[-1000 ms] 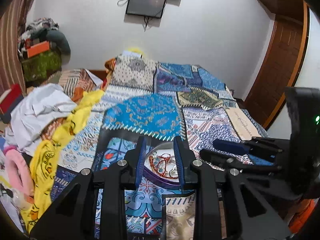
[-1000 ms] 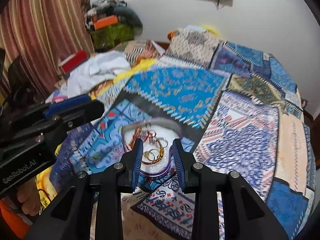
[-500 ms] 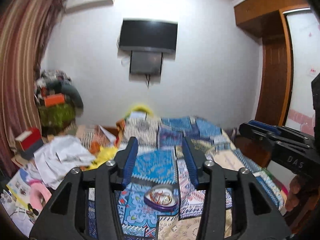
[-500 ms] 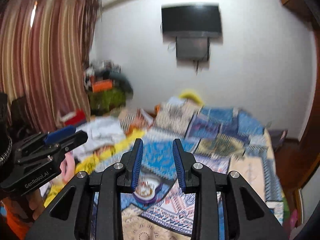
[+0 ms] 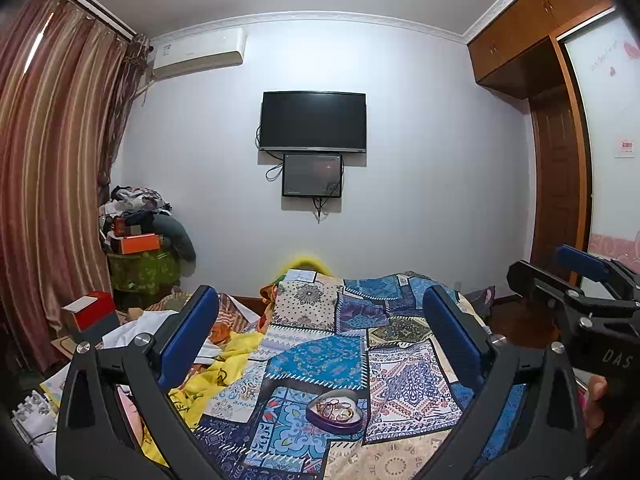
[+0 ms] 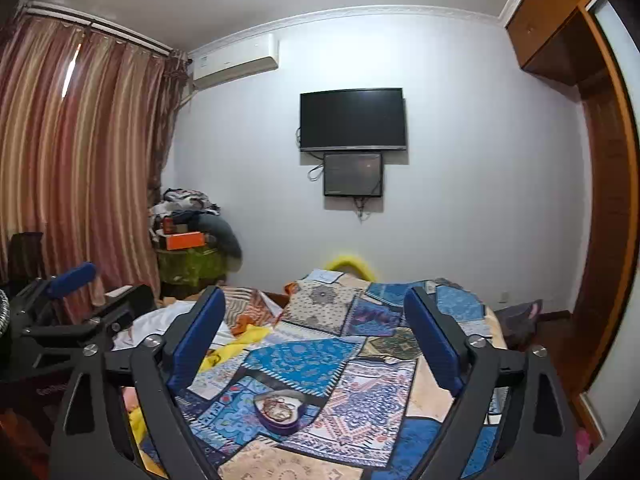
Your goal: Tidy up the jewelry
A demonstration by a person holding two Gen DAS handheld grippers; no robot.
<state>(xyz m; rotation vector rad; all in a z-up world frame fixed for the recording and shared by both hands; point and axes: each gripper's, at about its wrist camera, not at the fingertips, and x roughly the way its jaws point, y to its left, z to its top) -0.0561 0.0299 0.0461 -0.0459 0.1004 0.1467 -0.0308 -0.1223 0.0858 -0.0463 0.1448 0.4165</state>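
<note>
My left gripper (image 5: 320, 332) and right gripper (image 6: 316, 332) are opening, nothing between them; the purple heart-shaped box of jewelry (image 5: 336, 411) sits near on the patchwork bedspread (image 5: 320, 360); I should descend slowly, centred above it.

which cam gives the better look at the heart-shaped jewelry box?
Left wrist. The heart-shaped jewelry box sits larger there, its heart outline, purple rim and gold rings inside readable. Right wrist also shows the box unobstructed on the quilt, but smaller and blurrier, contents a tangle.
</note>
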